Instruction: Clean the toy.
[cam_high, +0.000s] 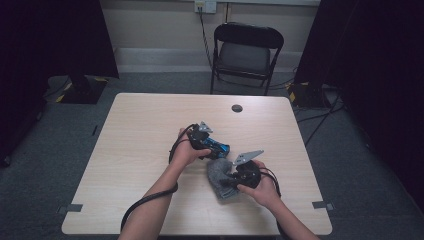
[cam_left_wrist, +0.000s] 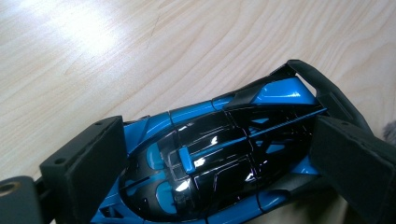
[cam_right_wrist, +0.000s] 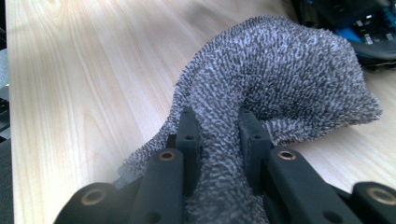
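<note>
A: On the counter (cam_high: 150, 145), near its middle, what is the left gripper (cam_high: 202, 136) doing?

B: Its fingers (cam_left_wrist: 88, 168) are clamped on a toy car (cam_left_wrist: 210, 158), blue and glossy black. In the left gripper view one finger presses each flank, the cabin roof between them and the rear wing toward the upper right.

A: Is the car lifted?

B: I cannot tell; the wood shows close beneath it, and in the high view it sits low over the counter, just right of the left hand (cam_high: 186, 152).

A: And the right gripper (cam_high: 235, 176)?

B: It is closed on a grey cloth (cam_right_wrist: 280, 79). In the right gripper view the fingers (cam_right_wrist: 189, 135) pinch a bunched fold of the nubbly towelling, and the rest bulges up and forward past them, drooping at the right.

A: How close are cloth and car?

B: Just beside each other. In the right gripper view the car lies at the upper right corner, right behind the cloth's hump; whether they touch I cannot tell. In the high view the cloth lies just below and right of the car, with the right hand (cam_high: 262, 187) behind it toward the near edge.

A: Anything else around?

B: A black chair (cam_high: 247, 52) stands beyond the far edge, and a dark round spot (cam_high: 237, 108) marks the counter near that side.
</note>
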